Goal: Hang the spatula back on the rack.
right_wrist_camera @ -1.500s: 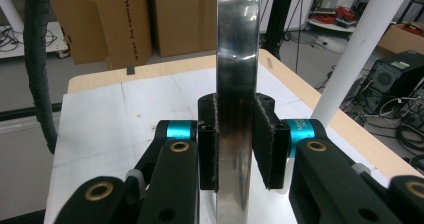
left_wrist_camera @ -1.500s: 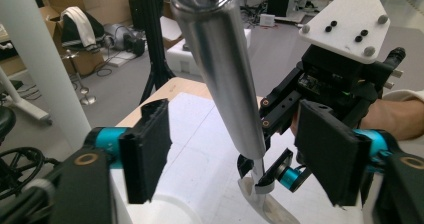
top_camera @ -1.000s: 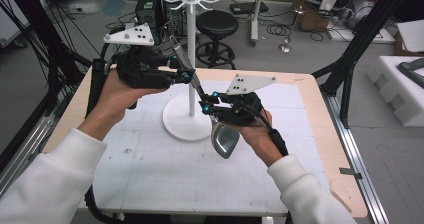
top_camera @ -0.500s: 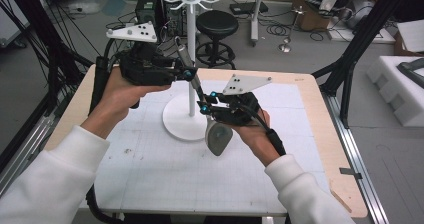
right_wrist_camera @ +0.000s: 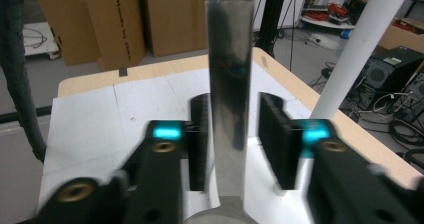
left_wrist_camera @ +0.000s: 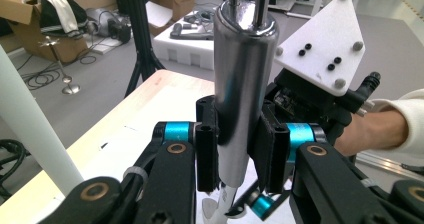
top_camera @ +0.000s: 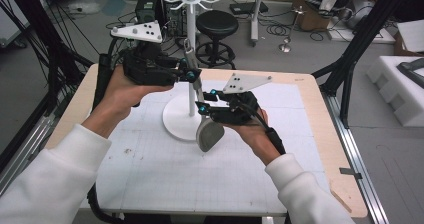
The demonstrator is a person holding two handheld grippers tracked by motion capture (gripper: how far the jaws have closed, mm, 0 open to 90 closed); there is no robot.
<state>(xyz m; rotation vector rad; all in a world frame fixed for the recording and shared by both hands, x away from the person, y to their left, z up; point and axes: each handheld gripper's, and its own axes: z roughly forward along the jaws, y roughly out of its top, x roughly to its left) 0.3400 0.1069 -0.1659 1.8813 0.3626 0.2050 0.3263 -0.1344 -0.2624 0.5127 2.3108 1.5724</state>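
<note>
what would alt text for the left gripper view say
The left tool is shut on the shiny metal handle of a utensil, which stands upright between its black jaws. Behind it is the right tool with its grey plate, over a wooden table.

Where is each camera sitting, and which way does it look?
High view: above the person's side, looking forward and down at the table and white stand; both white sleeves show.
Left gripper view: rides the left hand-held gripper, looking along jaws shut on the metal utensil.
Right gripper view: rides the right hand-held gripper; its jaws, just opening, flank the utensil's handle.
Shared: both gripper views show that utensil.
</note>
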